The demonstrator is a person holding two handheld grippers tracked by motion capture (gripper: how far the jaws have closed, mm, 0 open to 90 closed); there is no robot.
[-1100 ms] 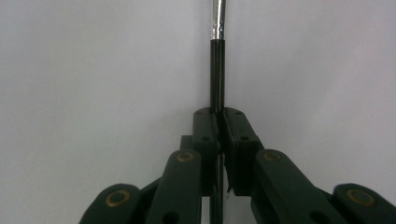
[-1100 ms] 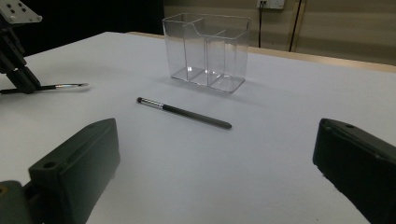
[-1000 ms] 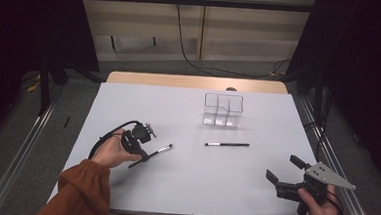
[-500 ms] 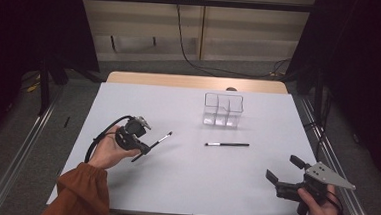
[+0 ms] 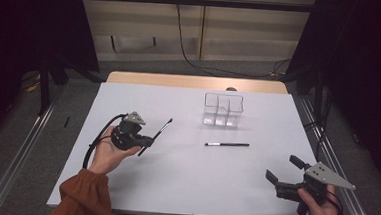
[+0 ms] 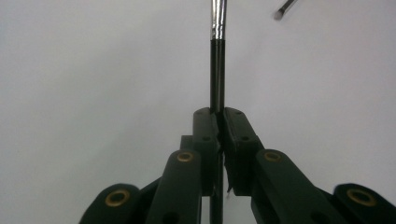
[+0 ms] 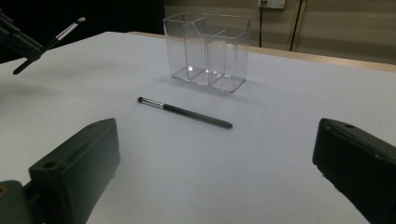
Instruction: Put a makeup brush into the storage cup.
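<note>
We see the white table [image 5: 183, 187] spread wide, with the clear divided organizer [image 5: 222, 109] standing toward its far side. Our right gripper [image 5: 281, 168] hangs at the near right edge, its jaws standing well apart with nothing between them. Our left gripper [image 5: 149, 141] sits over the table's left half, jaws clamped on a thin black brush [image 5: 161, 129] held clear of the surface, tip angled toward the organizer. A second brush [image 5: 227, 145] lies flat just in front of the organizer.

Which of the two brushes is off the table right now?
The brush clamped in the left gripper, bristles pointing toward the clear organizer. The other brush lies flat mid-table, untouched.
</note>
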